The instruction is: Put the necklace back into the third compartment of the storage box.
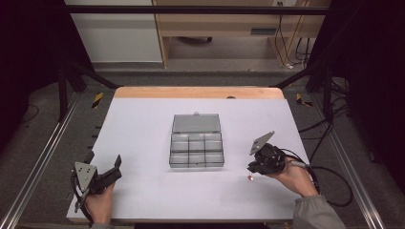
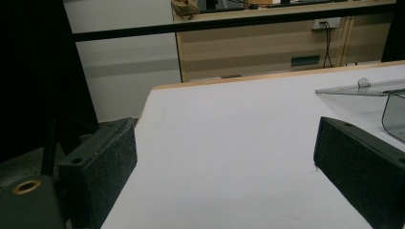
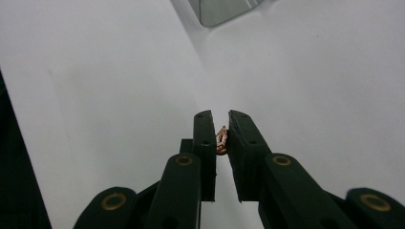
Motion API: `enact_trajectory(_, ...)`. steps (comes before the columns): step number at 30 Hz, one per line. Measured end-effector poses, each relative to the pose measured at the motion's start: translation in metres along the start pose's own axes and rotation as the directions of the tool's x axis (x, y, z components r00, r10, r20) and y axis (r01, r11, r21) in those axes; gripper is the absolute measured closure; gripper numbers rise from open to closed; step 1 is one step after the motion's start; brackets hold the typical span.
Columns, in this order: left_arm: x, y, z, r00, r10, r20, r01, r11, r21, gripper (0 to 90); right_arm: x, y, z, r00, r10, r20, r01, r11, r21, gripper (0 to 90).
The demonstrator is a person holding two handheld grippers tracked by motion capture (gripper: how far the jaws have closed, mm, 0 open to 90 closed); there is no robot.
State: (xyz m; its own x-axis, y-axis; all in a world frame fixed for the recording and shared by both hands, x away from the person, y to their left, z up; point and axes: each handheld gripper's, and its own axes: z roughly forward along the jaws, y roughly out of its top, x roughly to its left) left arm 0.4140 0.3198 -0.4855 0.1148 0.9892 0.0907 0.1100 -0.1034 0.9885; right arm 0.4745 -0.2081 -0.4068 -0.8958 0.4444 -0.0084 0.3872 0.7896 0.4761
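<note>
A small copper-coloured piece (image 3: pixel 221 140) sits pinched between the jaws of my right gripper (image 3: pixel 221 119), which are shut on it. From above, the right gripper (image 1: pixel 250 169) points down at the table's right side, and the copper piece (image 1: pixel 250 178) glints at its tips, at the table surface. My left gripper (image 1: pixel 104 160) rests at the near left corner, open. Nothing lies between the jaws of the left gripper (image 2: pixel 224 157). A clear compartment box (image 1: pixel 197 150) lies mid-table with its lid (image 1: pixel 196 123) folded back flat.
The white table top (image 1: pixel 143 143) has a wooden far edge (image 1: pixel 198 92). The box's lid (image 2: pixel 353 89) and a corner of the box (image 2: pixel 395 114) show at the right of the left gripper view. Metal rails run along both sides of the table.
</note>
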Motion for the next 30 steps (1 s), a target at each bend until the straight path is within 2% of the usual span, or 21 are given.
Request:
enact_trajectory(2,0.0,0.0,0.0,1.0,0.0,0.0,0.0,1.0,0.0,7.2,0.0,-0.002,-0.002,1.0,0.006,-0.001,-0.006,1.0,-0.018,81.9)
enact_trajectory(4,0.0,0.0,0.0,1.0,0.002,0.0,-0.002,1.0,0.0,7.2,0.002,-0.005,-0.007,0.9997,0.014,0.018,-0.013,0.998,-0.063,81.9)
enact_trajectory(5,0.0,0.0,0.0,1.0,0.002,0.0,-0.002,1.0,0.0,7.2,0.002,-0.005,-0.007,0.9997,0.014,0.018,-0.013,0.998,-0.063,81.9)
enact_trajectory(6,0.0,0.0,0.0,1.0,0.002,-0.001,-0.002,1.0,-0.001,7.2,0.003,-0.007,-0.01,0.9995,0.02,0.024,-0.017,0.993,-0.119,81.9)
enact_trajectory(7,0.0,0.0,0.0,1.0,0.002,-0.001,-0.002,1.0,-0.001,7.2,0.003,-0.008,-0.012,0.9994,0.027,0.022,-0.023,0.989,-0.145,81.9)
enact_trajectory(9,0.0,0.0,0.0,1.0,0.002,-0.001,-0.002,1.0,-0.001,7.2,0.004,-0.011,-0.013,0.9991,0.03,0.029,-0.024,0.982,-0.187,81.9)
enact_trajectory(10,0.0,0.0,0.0,1.0,0.002,-0.002,-0.002,1.0,-0.002,7.2,0.004,-0.011,-0.013,0.9991,0.03,0.029,-0.024,0.982,-0.187,81.9)
enact_trajectory(11,0.0,0.0,0.0,1.0,0.002,-0.001,-0.002,1.0,-0.001,7.2,0.004,-0.013,-0.013,0.9985,0.039,0.039,-0.029,0.973,-0.229,81.8)
enact_trajectory(12,0.0,0.0,0.0,1.0,0.002,-0.001,-0.002,1.0,-0.001,7.2,0.004,-0.013,-0.013,0.9985,0.039,0.039,-0.029,0.973,-0.229,81.8)
enact_trajectory(13,0.0,0.0,0.0,1.0,0.001,-0.001,-0.001,1.0,-0.002,7.2,0.004,-0.014,-0.013,0.9979,0.046,0.046,-0.034,0.968,-0.25,81.9)
enact_trajectory(14,0.0,0.0,0.0,1.0,0.001,-0.001,-0.001,1.0,-0.002,7.2,0.005,-0.014,-0.014,0.9975,0.05,0.049,-0.035,0.961,-0.275,81.9)
enact_trajectory(15,0.0,0.0,0.0,1.0,0.0,-0.001,0.0,1.0,-0.003,7.2,0.006,-0.014,-0.015,0.9965,0.059,0.06,-0.037,0.949,-0.314,81.8)
enact_trajectory(19,0.0,0.0,0.0,1.0,-0.002,0.0,0.002,1.0,-0.003,7.2,0.011,-0.012,-0.019,0.9946,0.067,0.079,-0.031,0.919,-0.394,81.8)
enact_trajectory(20,0.0,0.0,0.0,1.0,-0.002,0.0,0.002,1.0,-0.003,7.2,0.011,-0.012,-0.019,0.9946,0.067,0.079,-0.031,0.919,-0.394,81.8)
enact_trajectory(21,0.0,0.0,0.0,1.0,-0.001,0.0,0.001,1.0,-0.003,7.2,0.013,-0.012,-0.02,0.9935,0.073,0.088,-0.028,0.904,-0.428,81.8)
enact_trajectory(26,0.0,0.0,0.0,1.0,-0.002,0.0,0.002,1.0,-0.003,7.2,0.017,-0.012,-0.025,0.99,0.099,0.1,-0.034,0.858,-0.513,81.7)
enact_trajectory(27,0.0,0.0,0.0,1.0,-0.002,0.0,0.002,1.0,-0.003,7.2,0.017,-0.012,-0.025,0.99,0.099,0.1,-0.034,0.858,-0.513,81.7)
enact_trajectory(28,0.0,0.0,0.0,1.0,-0.001,0.0,0.001,1.0,-0.003,7.2,0.018,-0.012,-0.027,0.9874,0.118,0.105,-0.041,0.835,-0.549,81.7)
enact_trajectory(29,0.0,0.0,0.0,1.0,-0.001,0.0,0.001,1.0,-0.002,7.2,0.019,-0.012,-0.027,0.9866,0.126,0.104,-0.045,0.824,-0.565,81.7)
enact_trajectory(30,0.0,0.0,0.0,1.0,-0.001,0.0,0.001,1.0,-0.002,7.2,0.019,-0.012,-0.027,0.9866,0.126,0.104,-0.045,0.824,-0.565,81.7)
